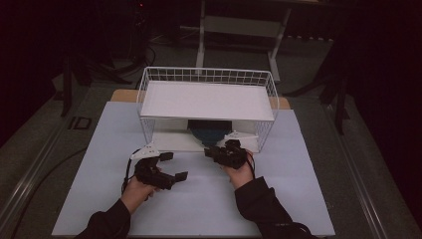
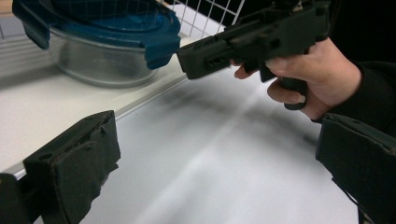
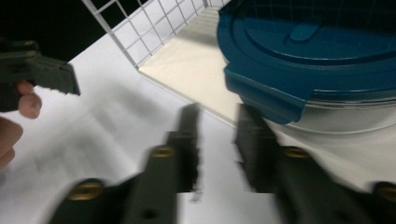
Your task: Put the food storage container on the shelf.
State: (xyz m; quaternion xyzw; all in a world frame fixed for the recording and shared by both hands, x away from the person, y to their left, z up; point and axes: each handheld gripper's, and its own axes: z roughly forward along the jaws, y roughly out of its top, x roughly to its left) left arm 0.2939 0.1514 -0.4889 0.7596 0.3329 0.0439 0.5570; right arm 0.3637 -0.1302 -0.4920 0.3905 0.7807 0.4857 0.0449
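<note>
Container [image 2: 98, 51]: clear glass bowl, round, capped with a dark blue plastic lid [image 3: 317, 51] that has hinged clip flaps at its edge. Stands on the lower white shelf [image 2: 32, 112] of the wire basket [image 1: 206, 75], near that shelf's front edge, under the basket's upper white tray [image 1: 206, 99]. From the high view it reads as a dark blue patch in shadow beneath the tray.

Right gripper [image 1: 215, 152]: held in the person's right hand [image 1: 241, 172], just in front of the basket's open side, pointed at the container. Jaws parted by a narrow gap, nothing between them. The jaws are blurred in the right gripper view, so the exact gap is hard to judge. In the left gripper view its tip sits just beside one lid flap; touching or not, I cannot tell.

Left gripper [image 1: 174, 167]: held in the left hand [image 1: 137, 191], in front of the basket and to the container's left, over the white table [image 1: 199, 209]. Jaws spread wide, holding nothing.

View notes: the left gripper view gives the glass wall of the bowl and the right hand's fingers wrapped round the handle. The right gripper view gives the lid's top, with a raised tab at centre, and the basket's wire grid behind. The high view gives both dark sleeves and the basket's whole frame.
</note>
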